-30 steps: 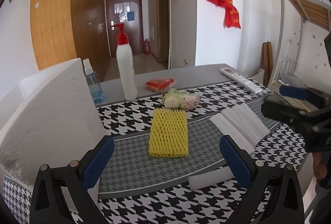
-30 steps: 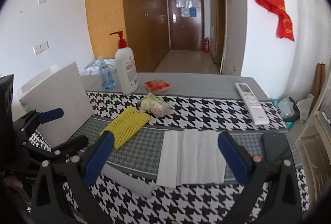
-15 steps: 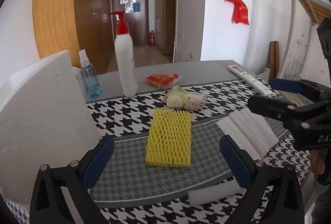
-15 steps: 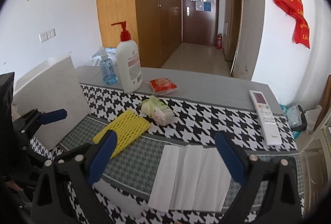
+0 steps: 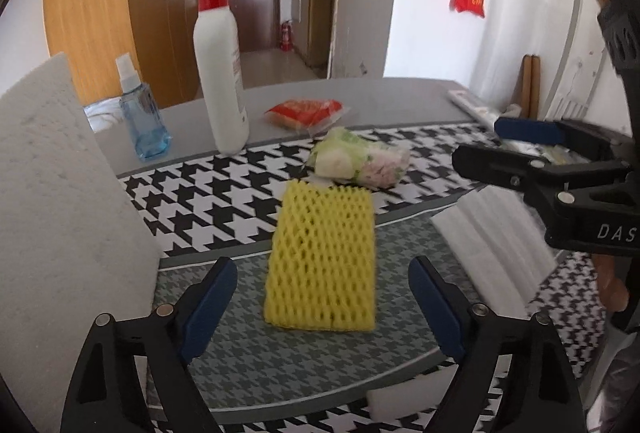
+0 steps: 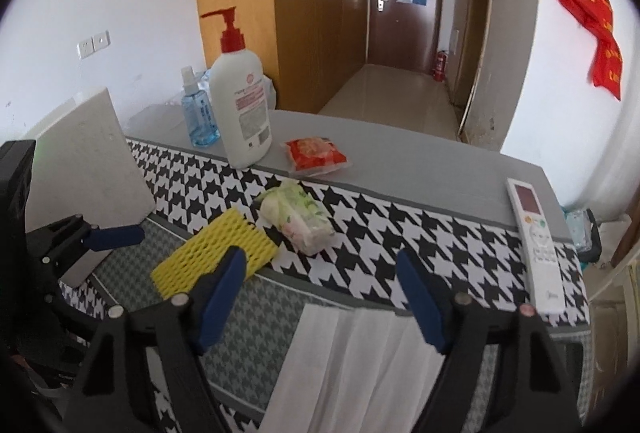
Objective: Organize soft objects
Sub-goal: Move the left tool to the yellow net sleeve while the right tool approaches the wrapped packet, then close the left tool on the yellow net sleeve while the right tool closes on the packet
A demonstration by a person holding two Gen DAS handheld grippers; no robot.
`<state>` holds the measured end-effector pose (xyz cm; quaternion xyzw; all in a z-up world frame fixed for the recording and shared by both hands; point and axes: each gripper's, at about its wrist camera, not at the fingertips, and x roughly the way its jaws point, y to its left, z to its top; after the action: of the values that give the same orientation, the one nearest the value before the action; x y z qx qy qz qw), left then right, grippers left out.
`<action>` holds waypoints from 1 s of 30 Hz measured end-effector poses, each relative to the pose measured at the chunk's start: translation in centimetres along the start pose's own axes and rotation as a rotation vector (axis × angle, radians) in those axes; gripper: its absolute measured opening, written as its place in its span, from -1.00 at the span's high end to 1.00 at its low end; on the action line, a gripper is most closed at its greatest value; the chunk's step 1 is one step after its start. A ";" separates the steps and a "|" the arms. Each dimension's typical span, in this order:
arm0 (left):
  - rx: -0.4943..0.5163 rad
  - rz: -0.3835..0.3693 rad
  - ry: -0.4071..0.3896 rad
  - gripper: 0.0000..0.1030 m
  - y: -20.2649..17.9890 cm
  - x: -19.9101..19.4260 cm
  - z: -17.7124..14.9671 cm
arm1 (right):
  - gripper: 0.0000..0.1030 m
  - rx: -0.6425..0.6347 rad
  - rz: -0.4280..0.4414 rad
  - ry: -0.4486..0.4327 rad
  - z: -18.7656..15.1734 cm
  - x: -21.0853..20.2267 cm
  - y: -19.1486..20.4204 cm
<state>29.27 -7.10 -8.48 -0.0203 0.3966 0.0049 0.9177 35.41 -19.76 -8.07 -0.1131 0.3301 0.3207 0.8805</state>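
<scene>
Left gripper (image 5: 322,303) jaws, wide and closing, straddle the yellow net (image 5: 322,261) untouched; right gripper (image 6: 320,297) jaws, closing, hold nothing.

on the tabletop (image 6: 420,169) the foam net (image 5: 322,261) lies just before the tissue pack (image 5: 360,163), with the folded sheet (image 5: 492,249) to its right and the foam block (image 5: 52,193) to its left. behind them stand the pump bottle (image 5: 220,73) and spray bottle (image 5: 142,117), the snack packet (image 5: 306,111) to their right, and the remote (image 6: 538,245) lies at the right edge.
</scene>
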 end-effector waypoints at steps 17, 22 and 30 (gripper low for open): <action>0.008 -0.042 0.095 -0.19 0.2 3.0 0.2 | -0.34 -0.074 0.023 0.058 1.2 5.9 -0.3; 0.011 -0.048 0.106 -0.11 0.1 3.5 0.3 | -0.34 -0.091 0.032 0.069 1.4 6.9 -0.2; 0.005 -0.115 0.123 0.34 0.1 3.7 0.1 | -0.27 -0.087 0.052 0.100 1.5 8.3 -0.2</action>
<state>31.91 -7.03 -11.11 -0.0410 0.4504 -0.0502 0.8905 41.09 -15.21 -12.35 -0.1586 0.3624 0.3517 0.8484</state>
